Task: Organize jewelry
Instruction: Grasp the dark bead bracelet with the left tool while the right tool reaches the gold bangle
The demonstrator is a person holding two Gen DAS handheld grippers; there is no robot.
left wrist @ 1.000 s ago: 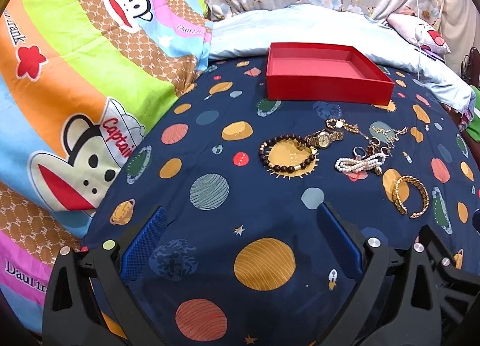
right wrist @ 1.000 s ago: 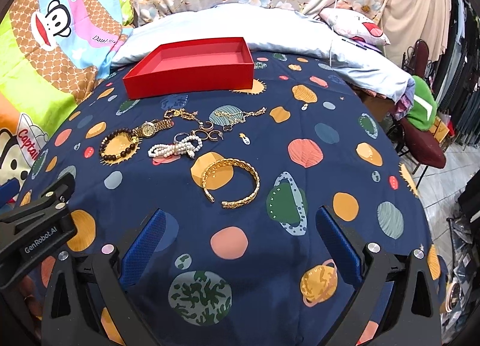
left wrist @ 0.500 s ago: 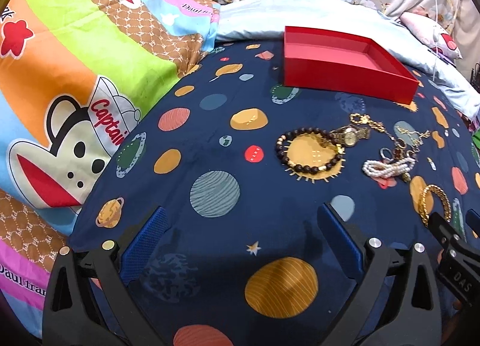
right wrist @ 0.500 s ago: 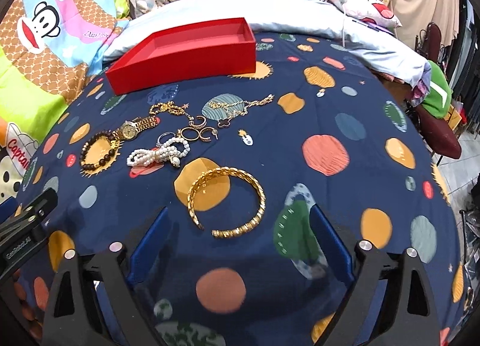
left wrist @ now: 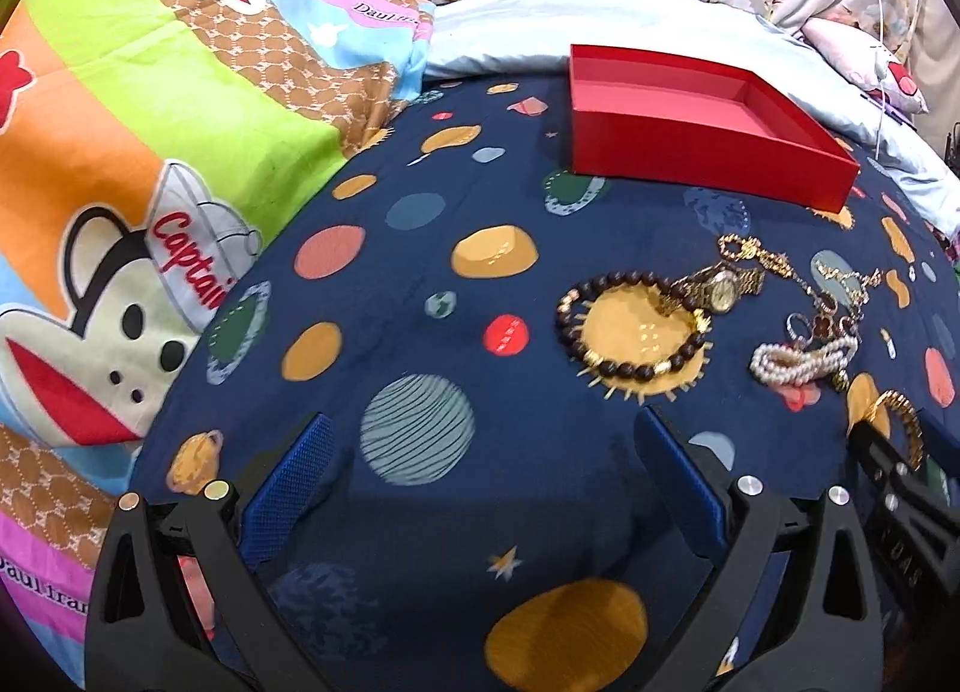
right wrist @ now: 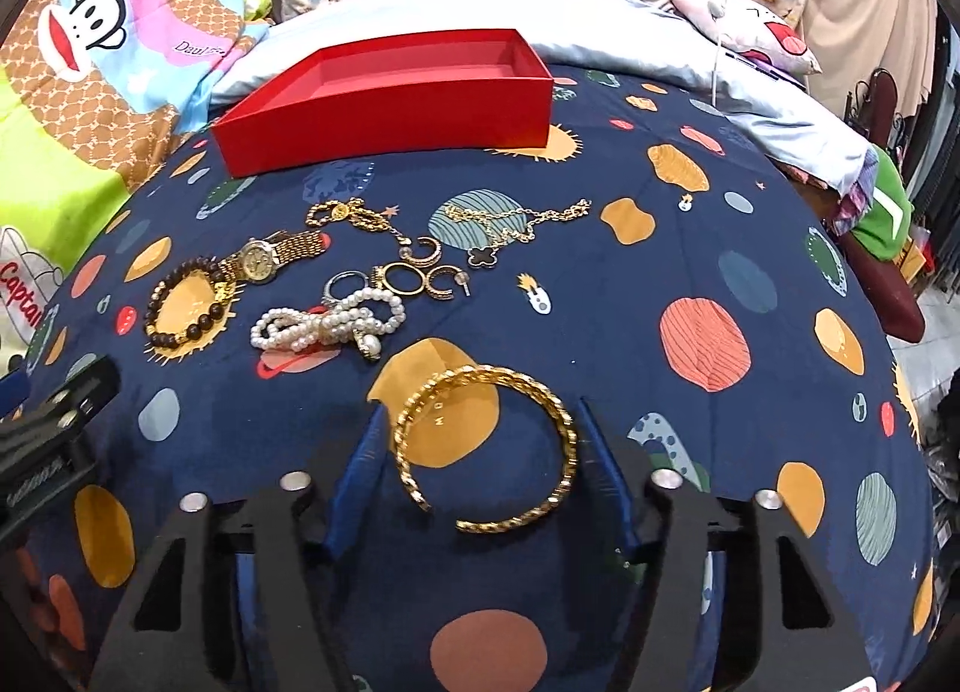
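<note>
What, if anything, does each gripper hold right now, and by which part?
Nothing is held yet. The right gripper straddles the gold bangle, fingers outside its two sides with gaps showing. The left gripper is open over bare bedsheet.

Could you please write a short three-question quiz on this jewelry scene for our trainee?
1. True or false: the red box already holds jewelry.
2. Which piece sits between the fingers of the right tongs? A) pearl bracelet B) gold bangle C) watch
3. Fill in: the left tongs are wide ____ over bare cloth.

Key:
1. False; what shows of its inside is bare.
2. B; the fingers flank it, and contact cannot be confirmed.
3. open
</note>
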